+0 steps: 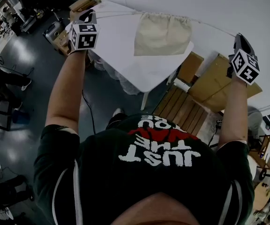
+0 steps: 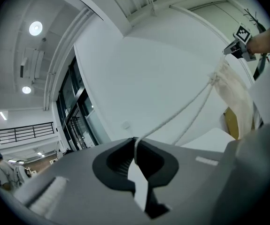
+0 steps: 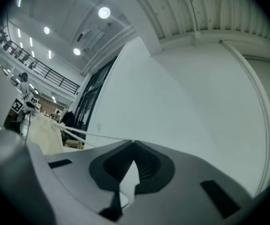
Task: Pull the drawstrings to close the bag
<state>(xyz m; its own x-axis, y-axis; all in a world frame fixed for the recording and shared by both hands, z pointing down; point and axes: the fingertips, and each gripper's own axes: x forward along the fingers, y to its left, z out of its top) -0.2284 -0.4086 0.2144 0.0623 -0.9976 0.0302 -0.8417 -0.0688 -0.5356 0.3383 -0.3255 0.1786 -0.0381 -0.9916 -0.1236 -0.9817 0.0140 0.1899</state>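
A cream cloth bag (image 1: 162, 34) hangs in the air above the white table (image 1: 125, 60), its mouth gathered along the top. Taut white drawstrings (image 1: 118, 14) run out from it to both sides. My left gripper (image 1: 90, 14) is held up at the far left, shut on the left drawstring (image 2: 181, 109); the bag (image 2: 235, 97) shows at the string's far end. At the far right my right gripper (image 1: 239, 37) is shut on the right drawstring (image 3: 97, 136), which leads back to the bag (image 3: 43, 132). In each gripper view the string enters the closed jaws at their tip.
Cardboard boxes (image 1: 219, 81) and a slatted wooden piece (image 1: 179, 108) stand under the table's right corner. More boxes (image 1: 62, 36) lie beyond the left gripper on the dark floor. The person's black T-shirt (image 1: 149, 172) fills the bottom of the head view.
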